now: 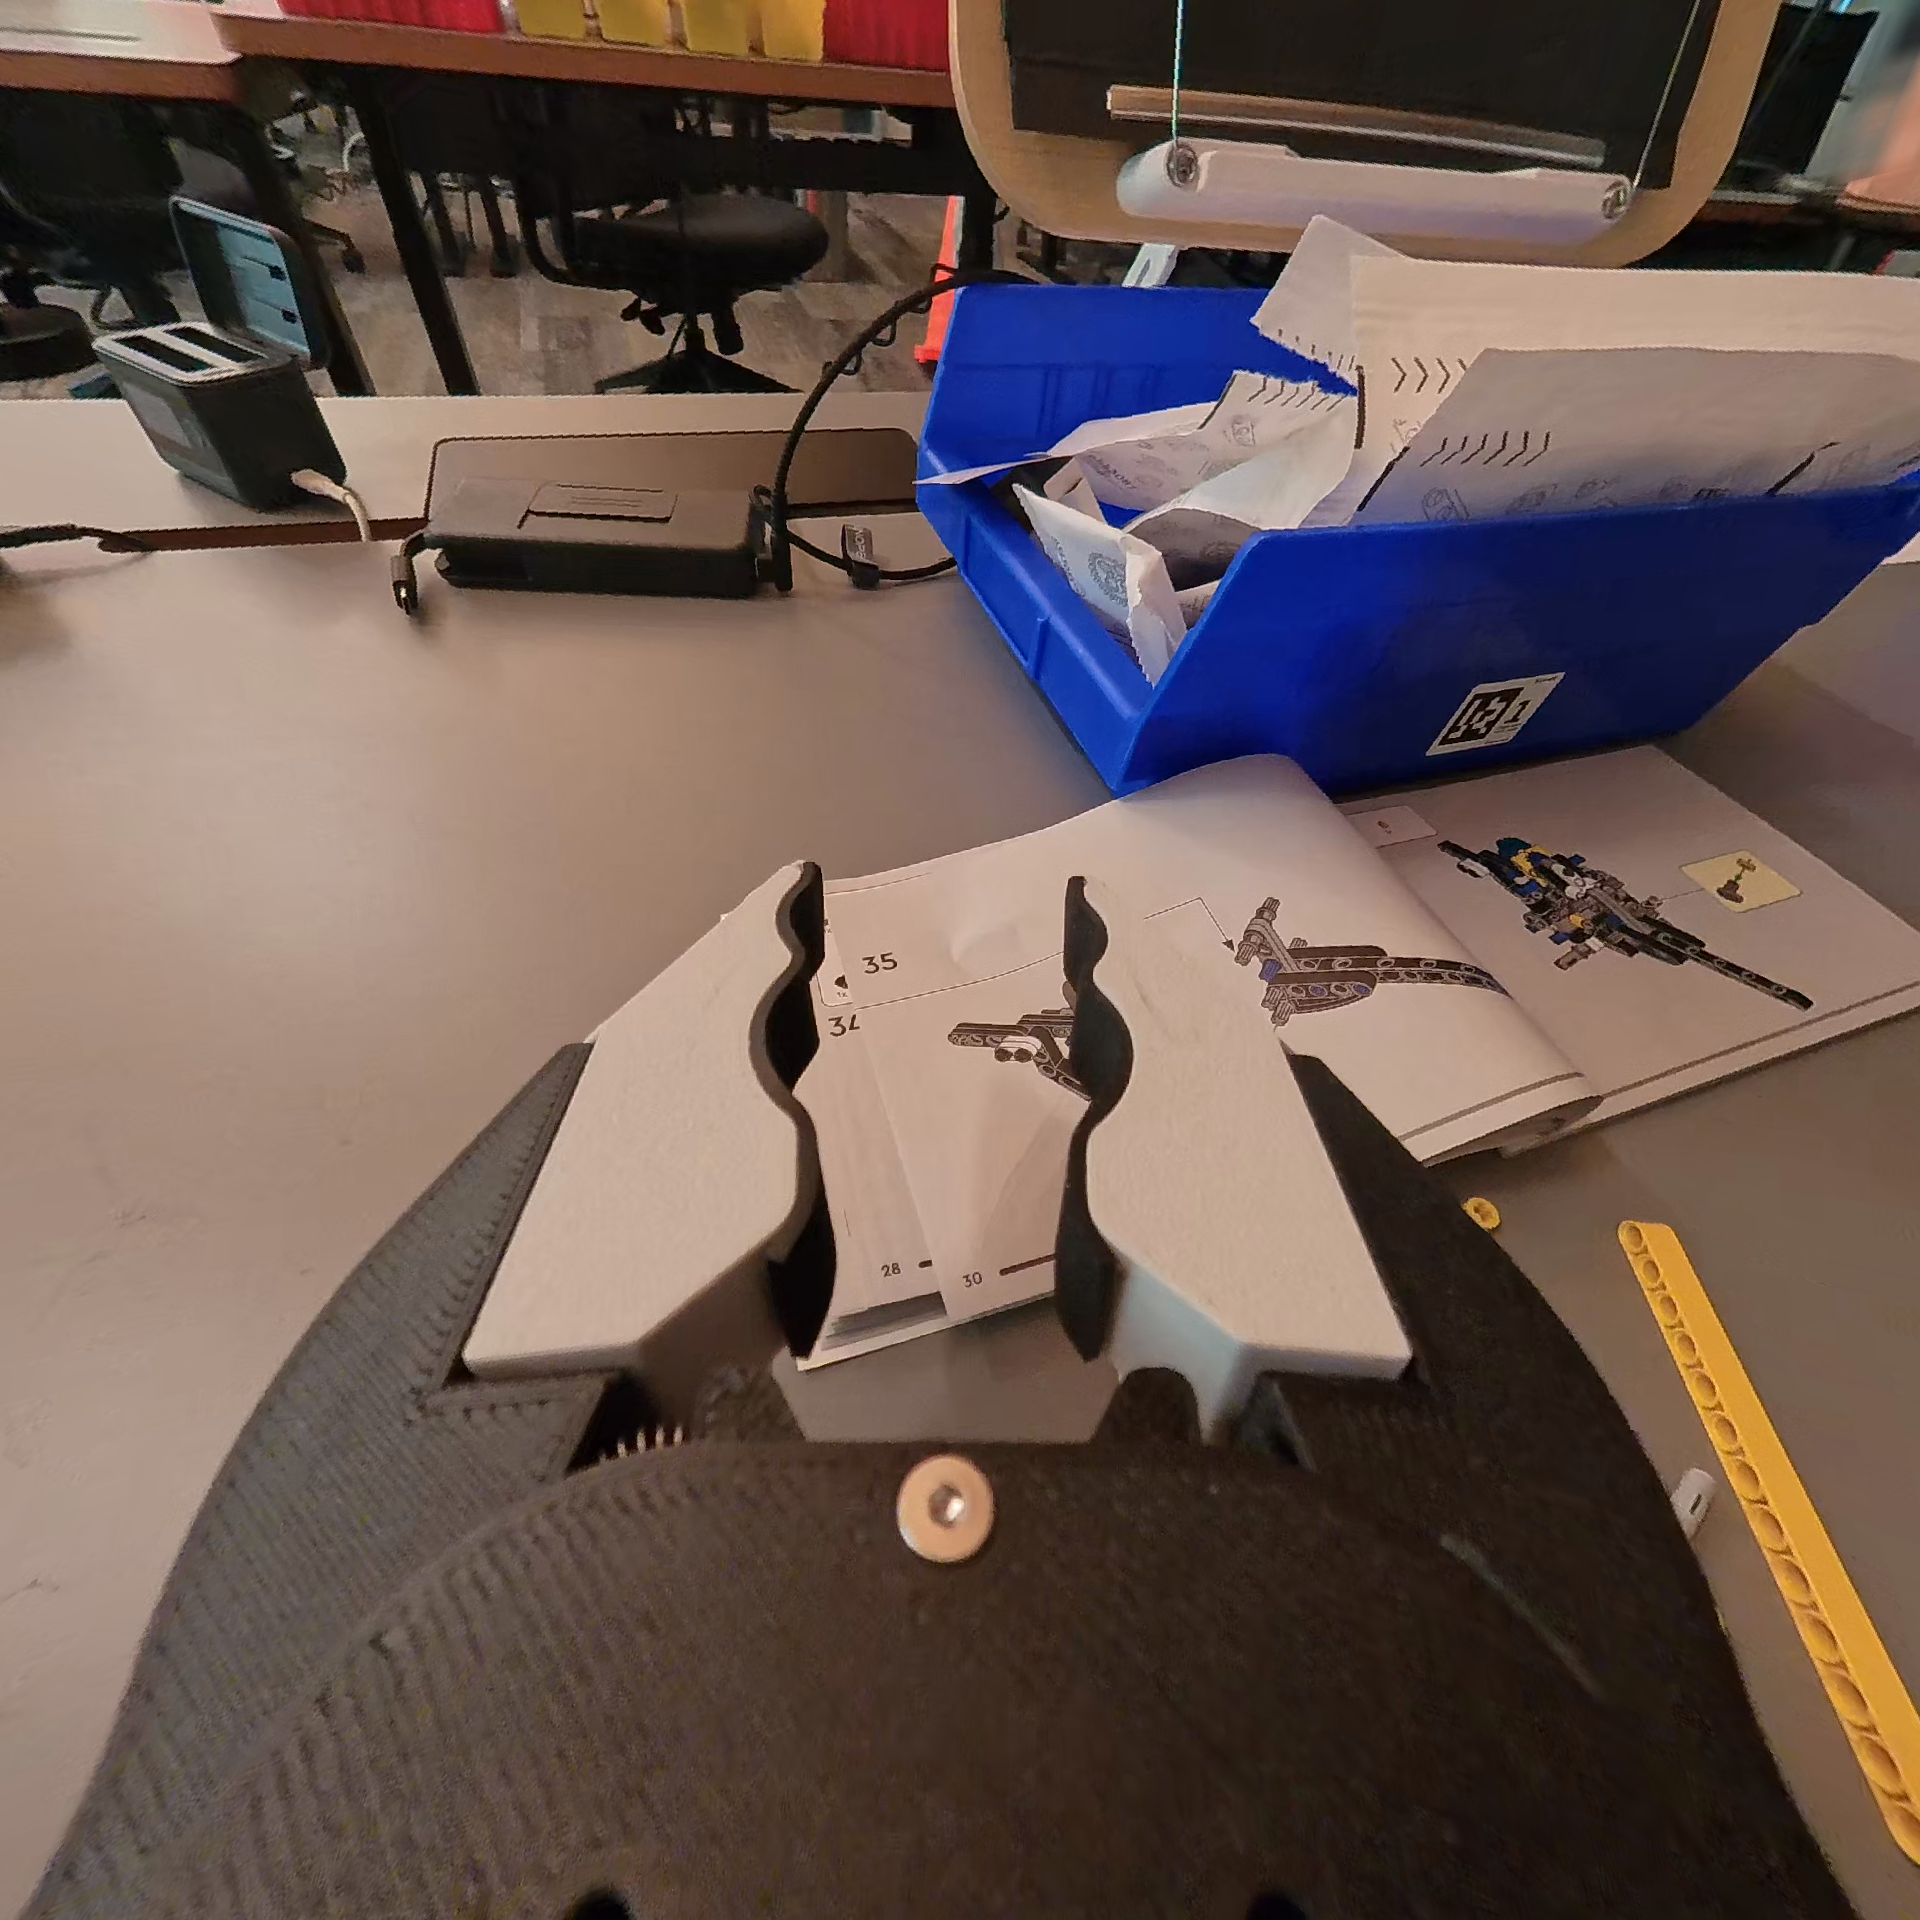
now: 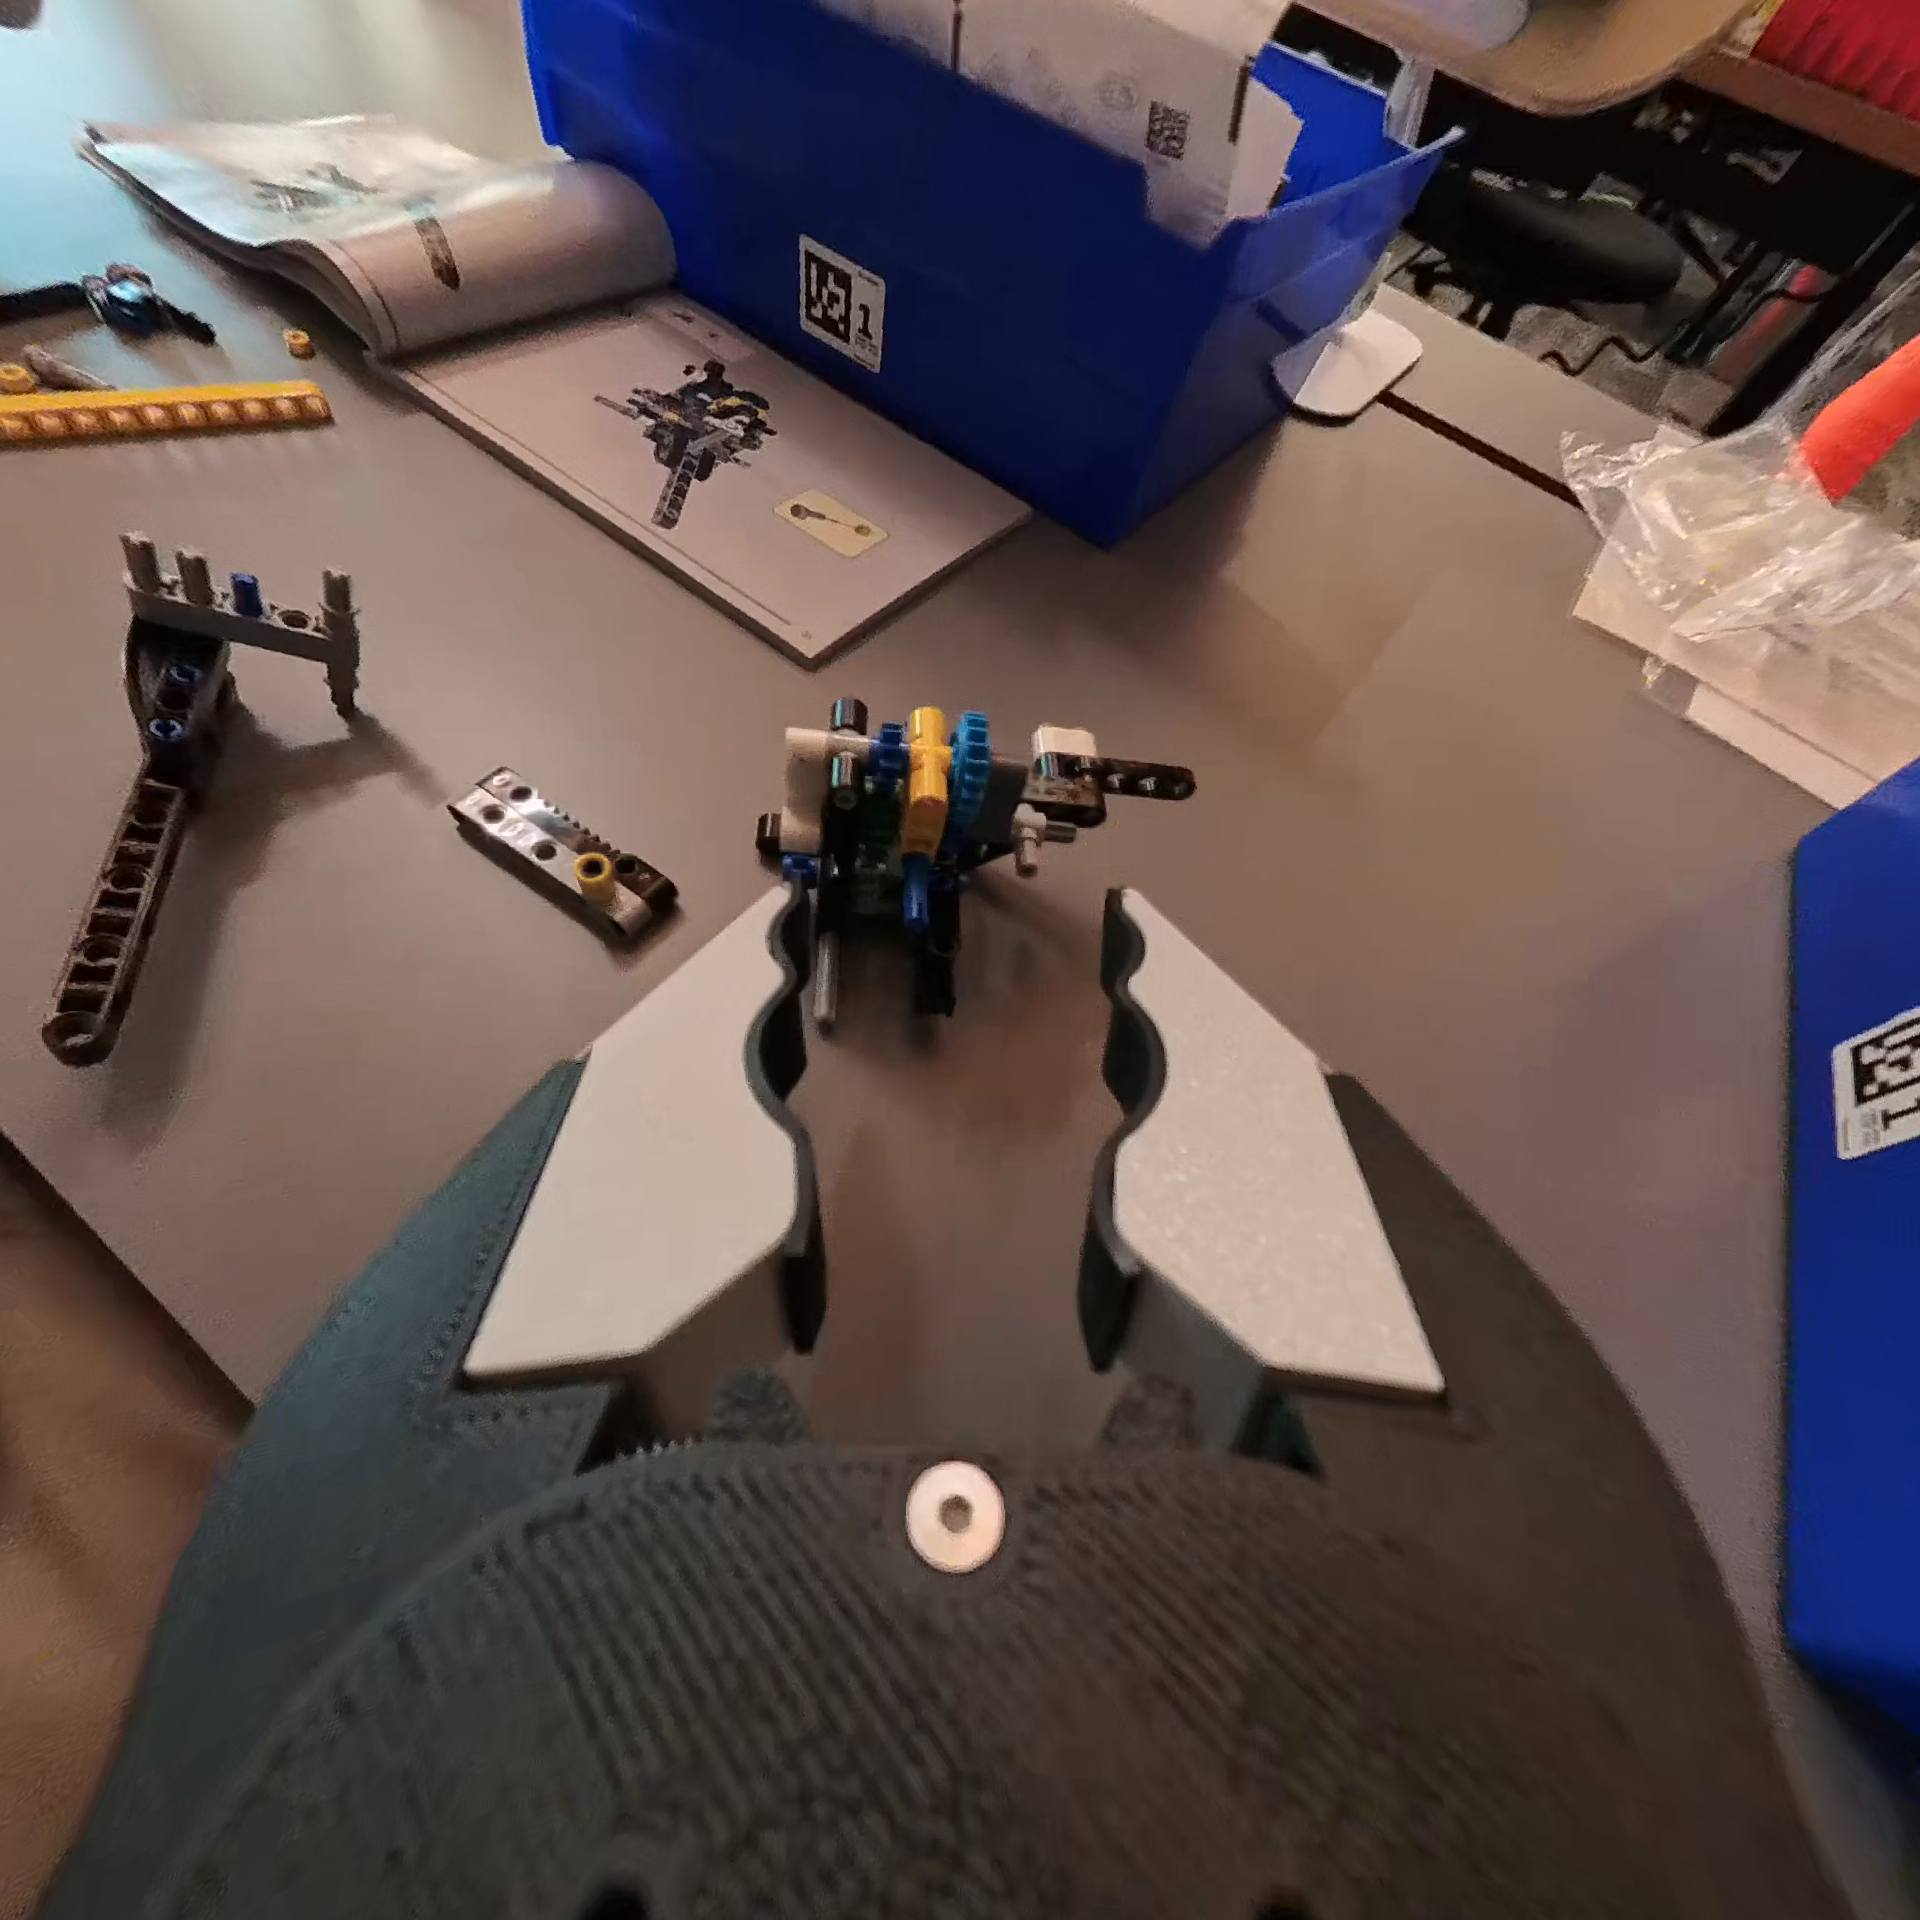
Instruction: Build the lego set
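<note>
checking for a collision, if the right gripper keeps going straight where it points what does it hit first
Most likely the small gear assembly: it stands on the table just past the right gripper, whose jaws are open and empty, roughly centred between the fingertips. How much gap remains is hard to judge from this view.

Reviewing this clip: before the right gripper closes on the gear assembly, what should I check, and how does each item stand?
1. Right gripper open: ok.
2. Gear assembly between the fingertips: not ok, mostly beyond them.
3. Assembly upright on table: ok.
4. Manual open: ok.
5. Left gripper free: ok, open over the manual.
6. Grey beam clear of path: ok, off left.
</note>
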The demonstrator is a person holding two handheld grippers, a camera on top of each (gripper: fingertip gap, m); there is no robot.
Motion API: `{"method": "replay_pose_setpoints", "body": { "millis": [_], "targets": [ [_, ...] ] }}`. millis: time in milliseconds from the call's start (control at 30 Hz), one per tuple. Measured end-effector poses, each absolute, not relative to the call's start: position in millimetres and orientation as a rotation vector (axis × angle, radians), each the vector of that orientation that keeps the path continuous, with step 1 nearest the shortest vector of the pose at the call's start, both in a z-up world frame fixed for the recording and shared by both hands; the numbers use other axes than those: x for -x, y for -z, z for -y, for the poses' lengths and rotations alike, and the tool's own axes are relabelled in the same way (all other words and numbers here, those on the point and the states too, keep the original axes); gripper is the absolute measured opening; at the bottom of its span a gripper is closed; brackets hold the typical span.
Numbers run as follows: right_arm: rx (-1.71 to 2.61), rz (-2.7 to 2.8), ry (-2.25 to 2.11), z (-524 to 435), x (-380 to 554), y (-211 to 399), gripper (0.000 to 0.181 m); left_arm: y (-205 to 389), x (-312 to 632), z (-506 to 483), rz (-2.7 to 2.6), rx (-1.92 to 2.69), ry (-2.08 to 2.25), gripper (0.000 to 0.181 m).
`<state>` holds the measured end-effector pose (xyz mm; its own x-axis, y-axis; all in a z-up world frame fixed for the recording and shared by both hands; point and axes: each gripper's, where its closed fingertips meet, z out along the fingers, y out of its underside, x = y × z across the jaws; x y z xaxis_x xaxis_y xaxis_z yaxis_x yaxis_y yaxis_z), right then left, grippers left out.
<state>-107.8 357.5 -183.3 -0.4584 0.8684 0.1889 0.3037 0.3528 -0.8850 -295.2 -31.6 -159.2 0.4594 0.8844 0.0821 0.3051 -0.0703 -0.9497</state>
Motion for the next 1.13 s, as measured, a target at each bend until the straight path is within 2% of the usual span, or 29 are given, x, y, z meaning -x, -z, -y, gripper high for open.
{"method": "replay_pose_setpoints", "body": {
  "millis": [167,433,1133],
  "targets": [
    [1.067,1.982,-1.11,-362.2,105.0,187.3,0.055,159.5,295.3,31.6,1.054,1.622,-0.662,0.044],
    [0.989,2.148,-0.889,-351.0,103.4,215.5,0.053,159.2,295.2,32.0,1.055,1.618,-0.66,0.044],
    [1.182,2.052,-0.787,-389.4,118.1,220.8,0.043,159.7,295.2,31.5,1.056,1.622,-0.659,0.044]
  ]
}}
